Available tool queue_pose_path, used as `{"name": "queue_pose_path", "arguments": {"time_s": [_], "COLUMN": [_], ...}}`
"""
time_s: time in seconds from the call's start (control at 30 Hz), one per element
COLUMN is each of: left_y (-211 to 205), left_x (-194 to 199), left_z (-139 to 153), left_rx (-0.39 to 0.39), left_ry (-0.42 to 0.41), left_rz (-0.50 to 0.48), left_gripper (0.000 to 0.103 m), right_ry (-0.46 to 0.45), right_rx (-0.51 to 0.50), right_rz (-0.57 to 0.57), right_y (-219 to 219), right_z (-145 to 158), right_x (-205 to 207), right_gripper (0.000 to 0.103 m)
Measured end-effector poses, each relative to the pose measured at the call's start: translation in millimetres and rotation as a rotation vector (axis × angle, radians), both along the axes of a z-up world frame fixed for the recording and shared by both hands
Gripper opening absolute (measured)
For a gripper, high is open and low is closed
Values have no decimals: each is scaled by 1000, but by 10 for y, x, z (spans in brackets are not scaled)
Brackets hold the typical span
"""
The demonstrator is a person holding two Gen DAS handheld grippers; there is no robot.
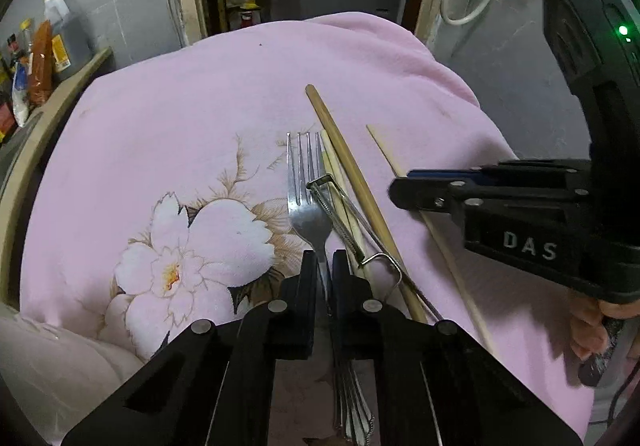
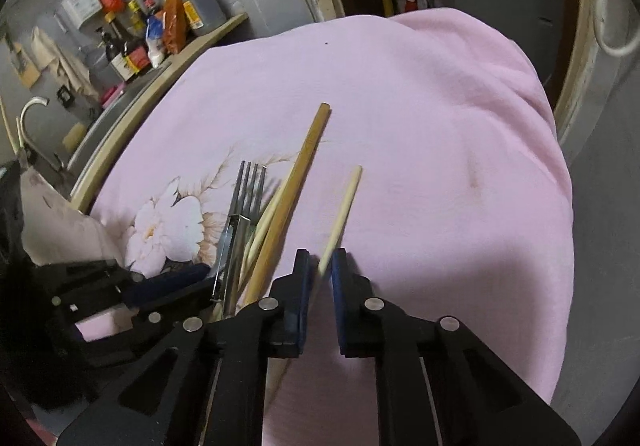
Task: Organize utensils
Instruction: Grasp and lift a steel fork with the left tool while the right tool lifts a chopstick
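One shiny steel fork with four tines (image 1: 306,202) is lying on a pink fleece cloth printed with white blossoms (image 1: 200,118), its scalloped handle running back under the left gripper (image 1: 324,266). That gripper's black jaws are sitting almost fully closed, pinching the fork's thin neck. Leaning across the fork's right shoulder is one metal peeler with a bent wire frame and a serrated blade (image 1: 340,218). Beside these are four sticks: one thick, darker bamboo chopstick with a squared end (image 1: 352,182), two pale slim chopsticks (image 1: 334,174) partly tucked under the peeler, and one more pale slim chopstick (image 2: 342,214) lying apart to the right. The right gripper (image 2: 322,266), its pads faced in blue, is nearly shut and is clamping that lone pale chopstick near its middle; in the left wrist view the white letters "DAS" are showing on its black plastic body. Fingertips are wrapping its handle at the lower right. On a curved shelf at the left, several sauce bottles and packets (image 2: 160,30) are standing, their labels too blurred to read.
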State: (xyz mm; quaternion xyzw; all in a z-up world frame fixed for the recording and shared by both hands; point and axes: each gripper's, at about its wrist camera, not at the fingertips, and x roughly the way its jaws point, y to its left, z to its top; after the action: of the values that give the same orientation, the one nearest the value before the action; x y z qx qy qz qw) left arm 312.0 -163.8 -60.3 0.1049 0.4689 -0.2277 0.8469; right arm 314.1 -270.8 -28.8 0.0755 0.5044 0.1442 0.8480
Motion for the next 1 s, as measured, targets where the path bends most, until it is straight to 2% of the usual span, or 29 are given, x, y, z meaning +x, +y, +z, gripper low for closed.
{"name": "queue_pose_path", "arguments": {"time_s": [0.23, 0.47, 0.67, 0.83, 0.93, 1.0], "left_y": [98, 348, 582, 753, 868, 918], "left_x": [-65, -350, -710, -922, -1076, -1170], "left_z": [21, 90, 172, 225, 308, 362], "left_rx": [-50, -102, -147, -108, -61, -56], "left_ry": [28, 33, 6, -12, -93, -137], "left_rz": [37, 53, 61, 79, 89, 102], "left_gripper": [2, 2, 2, 2, 2, 2], "right_ry": [-25, -157, -283, -294, -304, -321], "right_rx": [71, 70, 49, 42, 43, 43], "right_rz": [-45, -28, -4, 24, 35, 40], "right_y": [-153, -84, 91, 210, 255, 275], "right_z": [49, 260, 397, 371, 387, 417], "right_x": [-241, -622, -929, -1012, -1048, -1102], "right_gripper": [3, 3, 3, 3, 3, 3]}}
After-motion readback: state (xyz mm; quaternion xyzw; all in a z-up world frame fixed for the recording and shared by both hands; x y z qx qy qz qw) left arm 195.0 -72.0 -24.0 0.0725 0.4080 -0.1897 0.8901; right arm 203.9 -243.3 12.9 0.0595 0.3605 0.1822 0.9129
